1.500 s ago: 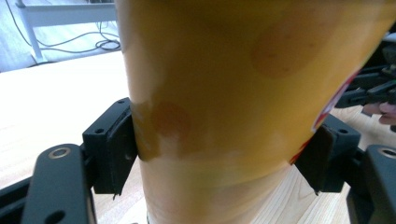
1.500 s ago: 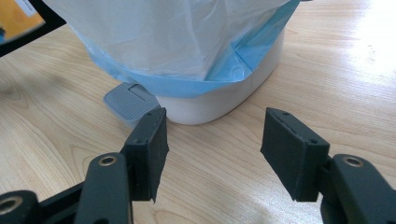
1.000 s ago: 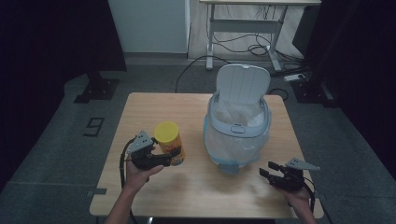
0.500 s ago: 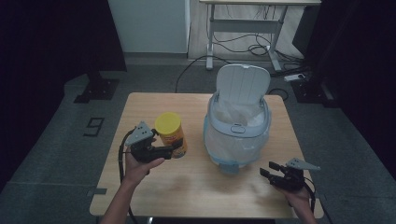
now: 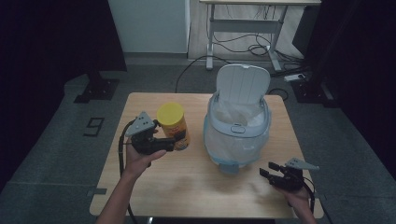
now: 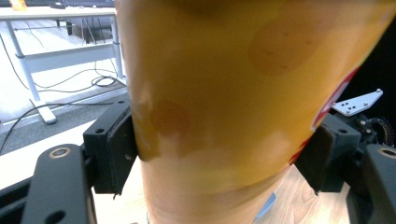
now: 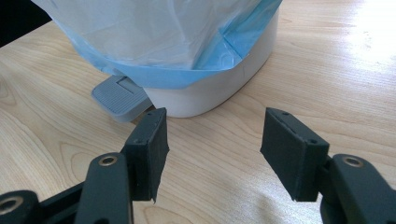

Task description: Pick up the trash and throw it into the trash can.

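Your left hand-held gripper (image 5: 175, 141) clamps the yellow can (image 5: 173, 125) beside the bin (image 5: 237, 135); your right hand-held gripper (image 5: 267, 170) gapes empty above the bench (image 5: 187, 182).

**Wooden table with a bin on it**

A light wooden table (image 5: 187, 186) with rounded corners fills the middle of the high view, standing on a grey floor (image 5: 56, 154). On its right half, toward the upper right of the tabletop, stands a white pedal bin (image 5: 237, 135) with its lid tipped up and a pale blue bag lining it. In the right gripper view the bin's base rests flat on the wood and its grey pedal (image 7: 120, 98) sticks out at the left, low over the tabletop.
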`<state>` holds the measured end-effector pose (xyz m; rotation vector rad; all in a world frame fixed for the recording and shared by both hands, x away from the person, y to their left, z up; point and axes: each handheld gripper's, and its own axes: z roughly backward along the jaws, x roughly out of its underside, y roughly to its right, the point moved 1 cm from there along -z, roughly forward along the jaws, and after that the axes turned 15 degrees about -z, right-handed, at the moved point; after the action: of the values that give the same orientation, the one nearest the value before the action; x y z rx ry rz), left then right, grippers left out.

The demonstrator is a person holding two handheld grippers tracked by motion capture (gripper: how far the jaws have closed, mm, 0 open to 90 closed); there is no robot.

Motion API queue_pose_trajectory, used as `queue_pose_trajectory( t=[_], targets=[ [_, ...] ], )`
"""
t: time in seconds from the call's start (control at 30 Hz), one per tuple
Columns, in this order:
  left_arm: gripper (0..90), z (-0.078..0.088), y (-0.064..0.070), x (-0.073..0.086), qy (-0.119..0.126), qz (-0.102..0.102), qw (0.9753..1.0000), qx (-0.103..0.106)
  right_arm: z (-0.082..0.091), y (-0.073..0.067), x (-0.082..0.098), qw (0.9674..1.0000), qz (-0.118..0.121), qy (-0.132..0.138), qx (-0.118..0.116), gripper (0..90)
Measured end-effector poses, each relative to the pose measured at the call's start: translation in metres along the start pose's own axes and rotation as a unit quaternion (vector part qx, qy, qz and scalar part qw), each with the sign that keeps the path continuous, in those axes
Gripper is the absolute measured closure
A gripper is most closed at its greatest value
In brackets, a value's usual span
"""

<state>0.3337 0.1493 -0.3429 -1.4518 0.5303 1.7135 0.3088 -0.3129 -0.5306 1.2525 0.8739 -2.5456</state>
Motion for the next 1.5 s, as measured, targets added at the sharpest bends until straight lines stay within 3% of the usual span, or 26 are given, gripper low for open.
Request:
queue_pose_trajectory(
  t=[1.1, 1.5],
  targets=[
    [23.5, -0.023, -0.007, -0.033, 0.011, -0.006, 0.9998, 0.015, -0.002, 0.001, 0.002, 1.0000, -0.001, -0.008, 0.003, 40.2],
    [23.5, -0.037, -0.012, -0.051, 0.012, -0.013, 0.9996, 0.023, -0.003, 0.003, 0.002, 0.9999, -0.003, -0.011, 0.002, 40.2]
  ],
)
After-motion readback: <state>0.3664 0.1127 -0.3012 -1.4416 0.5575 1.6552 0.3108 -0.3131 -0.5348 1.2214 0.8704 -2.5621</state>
